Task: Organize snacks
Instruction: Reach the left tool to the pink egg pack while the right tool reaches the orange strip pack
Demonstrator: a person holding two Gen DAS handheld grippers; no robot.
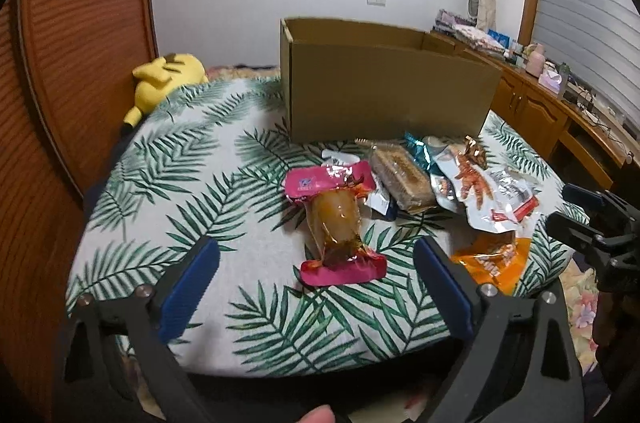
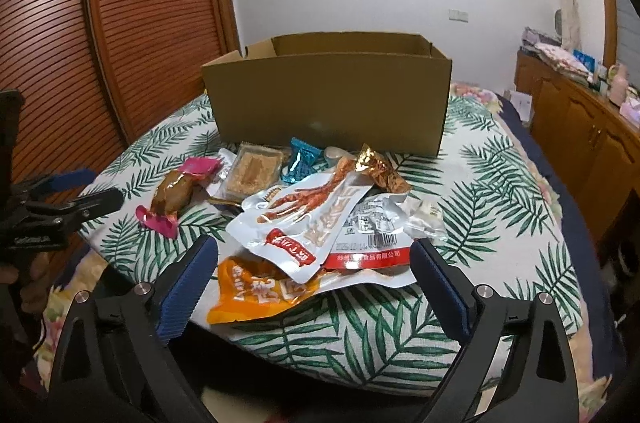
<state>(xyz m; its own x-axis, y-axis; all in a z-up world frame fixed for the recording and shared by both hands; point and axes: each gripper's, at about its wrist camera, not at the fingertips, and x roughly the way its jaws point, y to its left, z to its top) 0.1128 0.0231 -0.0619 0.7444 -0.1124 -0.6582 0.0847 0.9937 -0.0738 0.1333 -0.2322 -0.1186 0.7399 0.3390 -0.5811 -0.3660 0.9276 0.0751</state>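
Observation:
An open cardboard box [image 1: 384, 87] [image 2: 328, 103] stands at the back of a leaf-print table [image 1: 168, 183] [image 2: 512, 191]. In front of it lies a pile of snack packs. A pink-ended pack with a brown drumstick [image 1: 334, 223] [image 2: 172, 197] lies nearest my left gripper [image 1: 316, 261], which hovers open just short of it. My right gripper [image 2: 314, 261] is open above the near side of an orange pack [image 2: 260, 293] [image 1: 494, 257] and a white chicken-feet pack [image 2: 308, 219] [image 1: 472, 183]. A clear biscuit pack [image 2: 252, 171] [image 1: 404, 179], a teal candy [image 2: 302, 159] and a gold wrapper [image 2: 380, 171] lie behind.
A yellow plush toy [image 1: 164, 79] lies at the table's far left edge. Wooden louvred doors [image 2: 100, 23] stand to the left. A wooden cabinet [image 2: 580, 127] with clutter runs along the right. Each gripper shows at the edge of the other's view, the right gripper [image 1: 592, 227], the left gripper [image 2: 68, 195].

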